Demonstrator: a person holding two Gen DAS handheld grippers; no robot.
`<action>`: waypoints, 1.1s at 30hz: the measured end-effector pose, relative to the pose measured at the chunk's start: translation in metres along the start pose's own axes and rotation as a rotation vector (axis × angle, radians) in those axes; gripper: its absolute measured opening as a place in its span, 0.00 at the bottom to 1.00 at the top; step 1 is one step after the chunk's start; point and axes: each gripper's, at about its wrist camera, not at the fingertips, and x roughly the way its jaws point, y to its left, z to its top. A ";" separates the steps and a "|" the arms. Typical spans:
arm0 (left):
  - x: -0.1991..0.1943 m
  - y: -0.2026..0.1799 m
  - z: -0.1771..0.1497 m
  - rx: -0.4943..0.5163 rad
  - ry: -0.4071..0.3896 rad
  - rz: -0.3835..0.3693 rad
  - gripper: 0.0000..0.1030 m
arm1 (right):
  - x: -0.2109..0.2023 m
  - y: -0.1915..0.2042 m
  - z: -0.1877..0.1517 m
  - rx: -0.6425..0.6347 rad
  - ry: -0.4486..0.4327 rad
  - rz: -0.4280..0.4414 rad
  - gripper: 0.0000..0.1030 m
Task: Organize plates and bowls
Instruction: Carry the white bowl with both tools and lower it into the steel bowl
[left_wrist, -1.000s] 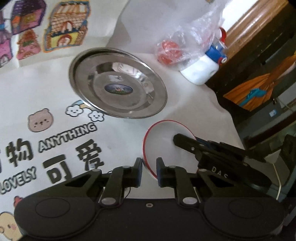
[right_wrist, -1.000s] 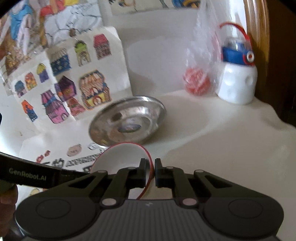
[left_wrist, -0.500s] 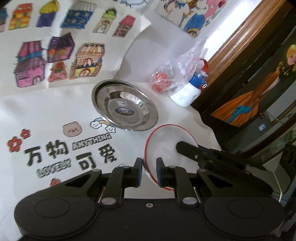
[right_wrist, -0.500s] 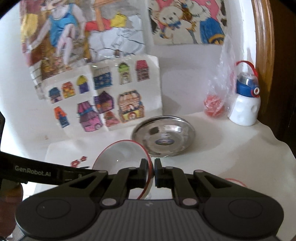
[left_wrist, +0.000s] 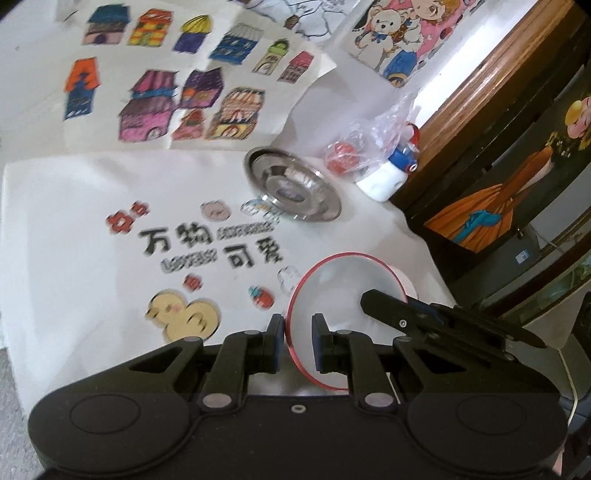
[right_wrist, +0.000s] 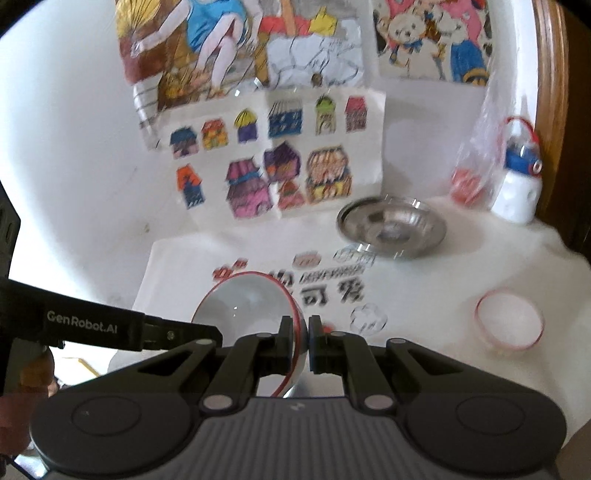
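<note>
Your left gripper (left_wrist: 298, 341) pinches the near rim of the red-rimmed bowl (left_wrist: 343, 295), and your right gripper (right_wrist: 300, 341) clamps its opposite rim, so both hold it tilted above the white printed cloth (left_wrist: 92, 229). Further right, the steel plate (right_wrist: 391, 225) rests on the cloth, and a second small bowl (right_wrist: 509, 325) sits near the cloth's right edge.

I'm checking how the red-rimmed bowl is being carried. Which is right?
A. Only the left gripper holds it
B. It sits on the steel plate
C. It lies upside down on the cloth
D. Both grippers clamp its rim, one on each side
D: the left gripper and the right gripper each have their jaws shut on the rim of the red-rimmed bowl, on opposite sides, with the steel plate well beyond it.
</note>
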 end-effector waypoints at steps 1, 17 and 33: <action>-0.003 0.004 -0.004 -0.001 0.007 0.002 0.16 | 0.001 0.002 -0.005 0.009 0.013 0.009 0.09; 0.005 0.022 -0.044 0.072 0.163 0.068 0.15 | 0.024 0.004 -0.045 0.074 0.178 0.071 0.09; 0.021 0.020 -0.045 0.103 0.214 0.117 0.15 | 0.039 0.005 -0.045 0.038 0.236 0.078 0.10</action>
